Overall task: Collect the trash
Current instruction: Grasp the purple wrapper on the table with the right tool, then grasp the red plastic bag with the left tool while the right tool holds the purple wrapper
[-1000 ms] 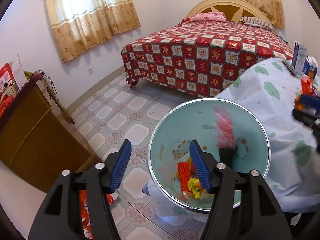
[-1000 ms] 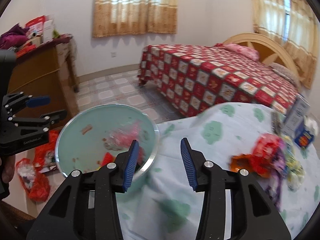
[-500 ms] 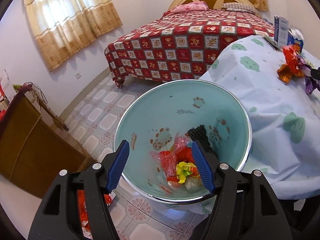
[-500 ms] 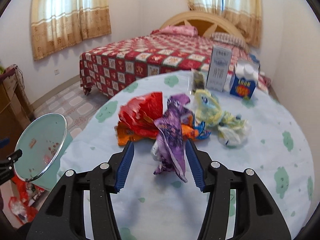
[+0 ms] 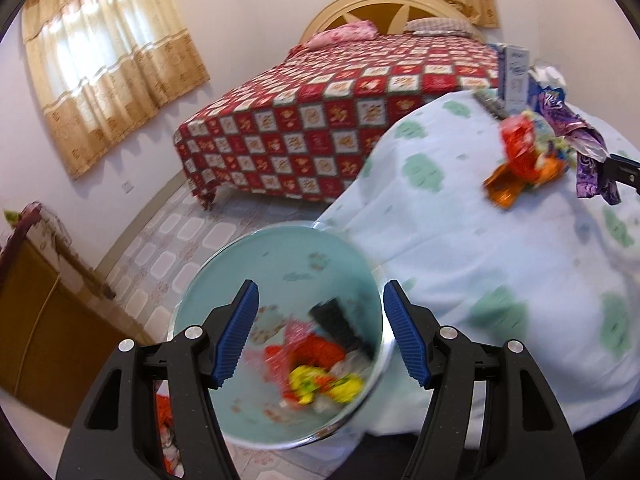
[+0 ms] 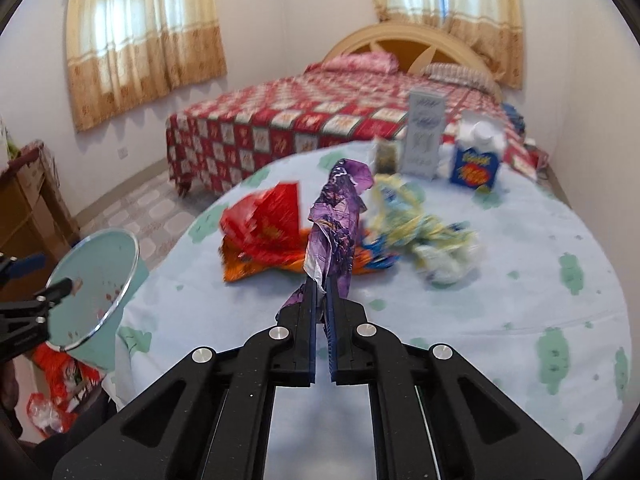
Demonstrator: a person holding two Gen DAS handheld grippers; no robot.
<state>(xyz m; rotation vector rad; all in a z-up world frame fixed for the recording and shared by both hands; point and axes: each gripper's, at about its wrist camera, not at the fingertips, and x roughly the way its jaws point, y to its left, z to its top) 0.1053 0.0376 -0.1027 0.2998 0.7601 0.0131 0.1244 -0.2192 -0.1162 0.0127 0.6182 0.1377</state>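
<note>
Purple wrapper pinched in right tongs over table (mid-table); left tongs spread, empty, above bin off table's left edge.

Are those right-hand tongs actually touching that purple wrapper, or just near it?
Touching. The right wrist view shows the right tongs shut on the purple wrapper, its lower edge pinched between the blue pads with no gap.

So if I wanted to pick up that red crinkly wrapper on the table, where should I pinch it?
Probably the tall peak of the red wrapper. It sticks up into a thin point, clear of the orange packet under it, so pads can close across it. Bring a hand-held gripper in from above on the near side; the purple wrapper crowds its right.
</note>
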